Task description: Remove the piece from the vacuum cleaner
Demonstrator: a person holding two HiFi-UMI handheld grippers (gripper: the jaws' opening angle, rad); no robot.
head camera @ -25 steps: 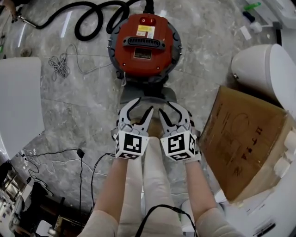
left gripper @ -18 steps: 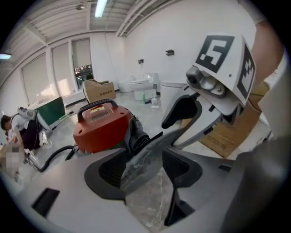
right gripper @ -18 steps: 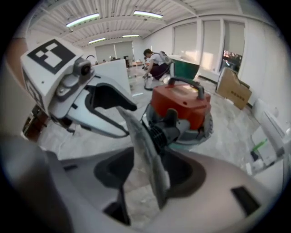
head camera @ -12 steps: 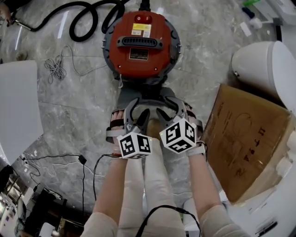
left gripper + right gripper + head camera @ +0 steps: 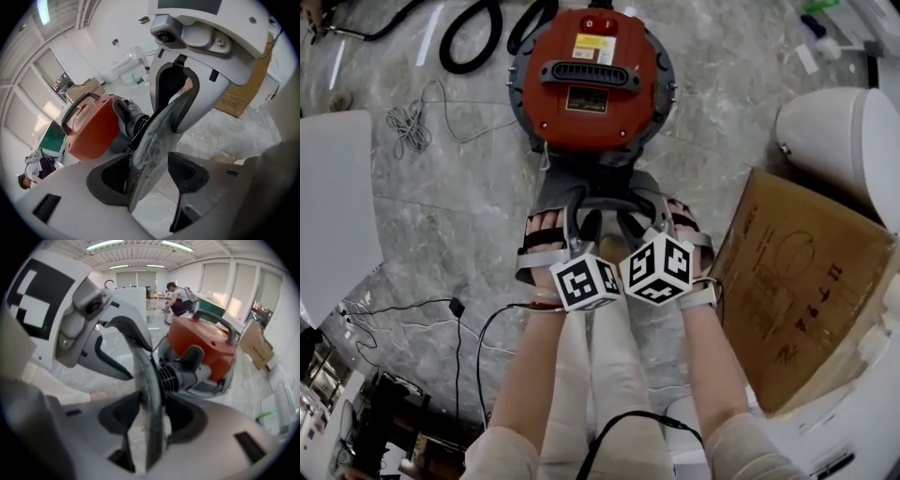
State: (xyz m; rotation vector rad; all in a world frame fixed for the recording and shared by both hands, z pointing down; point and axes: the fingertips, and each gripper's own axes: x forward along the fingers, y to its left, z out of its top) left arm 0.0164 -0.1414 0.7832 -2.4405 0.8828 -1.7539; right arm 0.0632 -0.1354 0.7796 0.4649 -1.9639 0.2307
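Observation:
A red, round vacuum cleaner (image 5: pixel 591 80) stands on the marble floor, and a flat grey piece (image 5: pixel 609 185) juts from its near side. Both grippers reach onto that piece, the left gripper (image 5: pixel 581 214) beside the right gripper (image 5: pixel 642 214). In the left gripper view the piece (image 5: pixel 157 136) stands between the wide jaws of the left gripper (image 5: pixel 150 168). It leans on one pad and a gap shows at the other. In the right gripper view the piece (image 5: pixel 147 380) runs edge-on between the jaws of the right gripper (image 5: pixel 152 416), which are closing, with thin gaps on both sides.
A cardboard box (image 5: pixel 797 300) and a white rounded appliance (image 5: pixel 844 141) stand at the right. At the left lies a white panel (image 5: pixel 333 206). Black hose (image 5: pixel 473 37) and loose cables (image 5: pixel 412 127) lie beyond. The person's sandalled foot (image 5: pixel 546 234) rests under the grippers.
Both grippers have moved forward and down toward the vacuum cleaner, so the grey piece now lies between their jaws. The jaws stand wider than before.

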